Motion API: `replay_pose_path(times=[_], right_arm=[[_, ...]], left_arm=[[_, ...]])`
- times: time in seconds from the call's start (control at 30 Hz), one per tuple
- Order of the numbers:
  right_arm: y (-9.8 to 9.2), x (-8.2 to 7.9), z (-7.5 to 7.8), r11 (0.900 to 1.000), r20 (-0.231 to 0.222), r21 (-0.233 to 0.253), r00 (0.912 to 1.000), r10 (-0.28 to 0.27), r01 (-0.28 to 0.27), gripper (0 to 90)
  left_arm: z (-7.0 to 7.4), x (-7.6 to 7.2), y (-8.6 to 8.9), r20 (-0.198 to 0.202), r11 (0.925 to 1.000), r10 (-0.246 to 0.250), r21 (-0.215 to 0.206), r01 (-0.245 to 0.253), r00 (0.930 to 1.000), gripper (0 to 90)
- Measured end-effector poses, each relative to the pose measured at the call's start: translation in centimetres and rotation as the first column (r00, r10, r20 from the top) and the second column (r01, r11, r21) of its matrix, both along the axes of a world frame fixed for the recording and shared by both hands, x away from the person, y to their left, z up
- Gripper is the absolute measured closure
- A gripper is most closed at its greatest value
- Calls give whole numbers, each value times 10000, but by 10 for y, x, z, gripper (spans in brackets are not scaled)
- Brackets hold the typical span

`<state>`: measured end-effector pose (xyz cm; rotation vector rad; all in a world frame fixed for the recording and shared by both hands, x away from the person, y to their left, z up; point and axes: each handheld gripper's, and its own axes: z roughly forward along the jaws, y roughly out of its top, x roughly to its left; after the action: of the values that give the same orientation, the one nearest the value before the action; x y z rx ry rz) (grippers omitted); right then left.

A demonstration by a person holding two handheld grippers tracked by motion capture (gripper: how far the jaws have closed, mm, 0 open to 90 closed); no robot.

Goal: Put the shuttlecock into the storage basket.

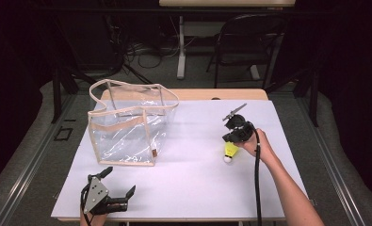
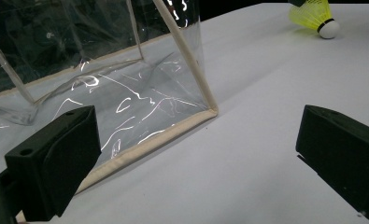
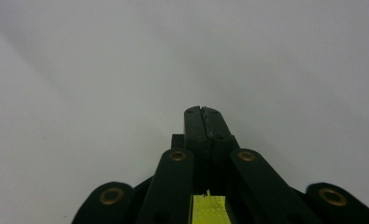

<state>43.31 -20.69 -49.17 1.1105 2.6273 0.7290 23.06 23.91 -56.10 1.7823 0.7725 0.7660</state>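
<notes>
A clear plastic tote bag (image 1: 127,134) with beige trim stands upright on the left of the white table (image 1: 198,179). My left gripper (image 1: 119,182) rests near the front left edge, open and holding nothing. In the left gripper view its jaws (image 2: 198,163) frame the bag's near bottom corner (image 2: 210,112). A yellow shuttlecock (image 1: 230,150) with a white cork sits right of centre, cork at the table. My right gripper (image 1: 231,140) points down and is shut on its yellow skirt. In the right gripper view the jaw tips (image 3: 203,112) meet, with a yellow strip (image 3: 209,207) behind them.
A black folding chair (image 1: 249,42) and a table leg (image 1: 181,52) stand beyond the far edge, with cables on the floor. Open white surface lies between the bag and the shuttlecock (image 2: 315,16).
</notes>
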Motion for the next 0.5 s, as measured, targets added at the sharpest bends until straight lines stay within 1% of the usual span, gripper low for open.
replay_pose_path(times=[0.03, 0.07, 0.13, 0.2, 0.27, 0.33, 0.37, 0.4, 0.43, 0.47, 0.5], right_arm=[[1, -1, 2, 10000, -56, -77, 10000, 0, 0, 900], [1, -1, 2, 9999, 65, -52, 9999, 87, -87, 900], [3, -2, 5, 9999, 171, -84, 9998, 123, -121, 900], [4, -4, 9, 9998, 160, -164, 9998, 128, -126, 900], [5, -4, 13, 9998, 382, -135, 9992, 129, -124, 900], [5, -5, 14, 9999, 408, -125, 9991, 88, -83, 900], [4, -5, 16, 9996, 439, -222, 9989, 162, -153, 900], [5, -5, 18, 9997, 426, -217, 9990, 102, -93, 900], [5, -5, 18, 9998, 549, -171, 9985, 90, -81, 900], [4, -6, 21, 9997, 631, -240, 9980, 104, -89, 900], [4, -6, 21, 9997, 631, -240, 9980, 104, -89, 900]], left_arm=[[0, 0, 0, -7, 10000, -1, -12, 1, 10000, 0], [0, 0, 0, 2, 10000, 3, -22, -3, 10000, 0], [0, 0, 0, -14, 10000, -11, -11, 11, 10000, 0], [0, 0, 0, -11, 10000, -7, -34, 7, 10000, 0], [0, 0, 0, 5, 10000, -4, -19, 4, 10000, 0], [0, 0, 0, 4, 10000, -6, -22, 6, 10000, 0], [0, 0, 0, 3, 10000, -7, -16, 7, 10000, 0], [0, 0, 0, 1, 10000, -9, -21, 9, 10000, 0], [0, 0, 0, -10, 10000, -9, -43, 9, 10000, 0], [0, 0, 0, -14, 10000, -10, -34, 9, 10000, 0], [0, 0, 0, -14, 10000, -14, -40, 14, 10000, 0]])
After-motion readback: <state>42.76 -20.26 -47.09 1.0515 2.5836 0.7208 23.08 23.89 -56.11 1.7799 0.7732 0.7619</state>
